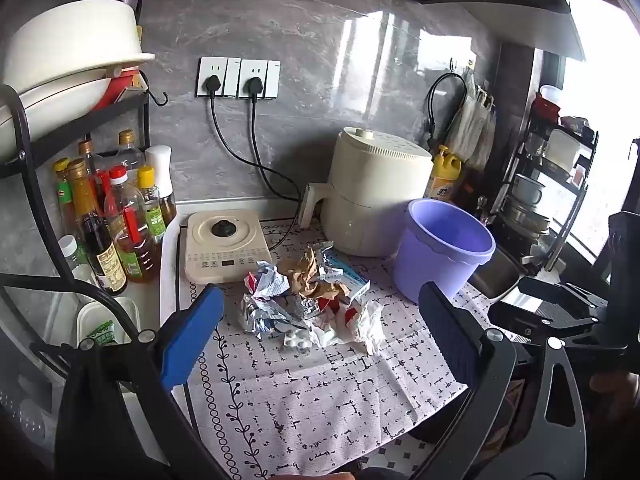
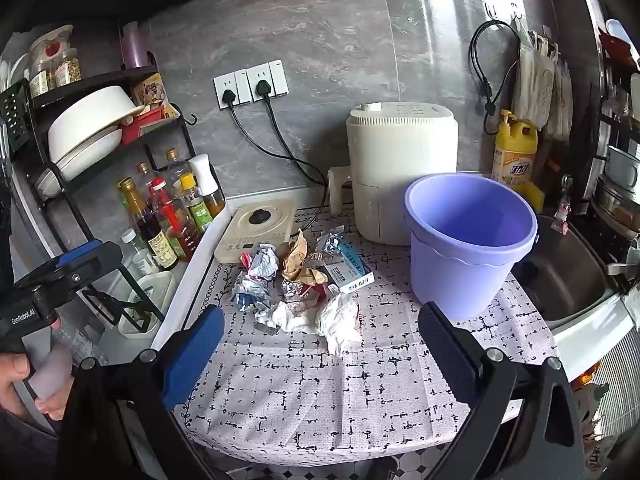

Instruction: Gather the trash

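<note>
A pile of trash [image 1: 308, 300] lies on the patterned table mat [image 1: 320, 408]. It holds crumpled foil, brown paper, white tissue [image 1: 368, 320], a blue-and-white medicine box [image 1: 348, 280] and a pill blister [image 1: 298, 338]. An empty purple bucket [image 1: 444, 248] stands just right of the pile. My left gripper [image 1: 320, 340] hovers open in front of the pile, nothing between its fingers. In the right wrist view the same pile [image 2: 304, 284] and bucket [image 2: 468, 240] show. My right gripper [image 2: 320, 354] is open too, short of the tissue [image 2: 340, 320].
A cream air fryer [image 2: 400, 168] and a flat cream cooker [image 2: 256, 232] stand behind the pile, both on cords. Oil bottles [image 2: 168, 216] and a dish rack [image 2: 80, 140] line the left. A sink [image 2: 568, 276] lies right of the bucket. A hand [image 2: 16, 376] grips the left tool.
</note>
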The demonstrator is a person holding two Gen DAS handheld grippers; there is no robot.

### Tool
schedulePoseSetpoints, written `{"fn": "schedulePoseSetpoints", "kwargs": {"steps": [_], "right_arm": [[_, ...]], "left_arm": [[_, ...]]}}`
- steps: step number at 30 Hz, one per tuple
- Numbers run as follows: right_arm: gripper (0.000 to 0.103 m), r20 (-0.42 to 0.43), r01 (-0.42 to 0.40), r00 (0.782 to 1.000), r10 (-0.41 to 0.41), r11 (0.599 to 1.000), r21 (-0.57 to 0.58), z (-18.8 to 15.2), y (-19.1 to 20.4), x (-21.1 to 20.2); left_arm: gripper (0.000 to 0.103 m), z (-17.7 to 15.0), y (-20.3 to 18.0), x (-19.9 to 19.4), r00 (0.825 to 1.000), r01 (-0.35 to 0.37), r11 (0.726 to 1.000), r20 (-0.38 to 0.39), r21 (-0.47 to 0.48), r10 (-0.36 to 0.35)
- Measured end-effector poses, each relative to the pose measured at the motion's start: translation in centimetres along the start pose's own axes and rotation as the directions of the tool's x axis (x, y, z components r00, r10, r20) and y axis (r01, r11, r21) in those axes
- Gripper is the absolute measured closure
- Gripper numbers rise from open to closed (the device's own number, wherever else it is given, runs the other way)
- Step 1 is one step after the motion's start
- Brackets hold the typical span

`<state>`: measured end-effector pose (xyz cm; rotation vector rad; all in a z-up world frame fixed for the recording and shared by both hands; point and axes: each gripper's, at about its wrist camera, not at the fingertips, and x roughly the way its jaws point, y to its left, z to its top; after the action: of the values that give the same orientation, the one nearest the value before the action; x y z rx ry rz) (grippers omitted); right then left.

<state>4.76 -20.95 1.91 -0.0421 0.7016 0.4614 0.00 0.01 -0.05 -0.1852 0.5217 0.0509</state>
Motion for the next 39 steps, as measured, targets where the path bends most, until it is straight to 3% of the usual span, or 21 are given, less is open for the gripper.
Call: {"fn": "schedulePoseSetpoints", "kwargs": {"steps": [39], "right_arm": [[0.008,-0.005,0.033,0.999,-0.033,0.999,-0.013,0.0,-0.9,0.4]], "left_arm": [[0.006,-0.4,-0.5,1.0,1.000,0.027,1.000,-0.009,0.010,-0.027]]}}
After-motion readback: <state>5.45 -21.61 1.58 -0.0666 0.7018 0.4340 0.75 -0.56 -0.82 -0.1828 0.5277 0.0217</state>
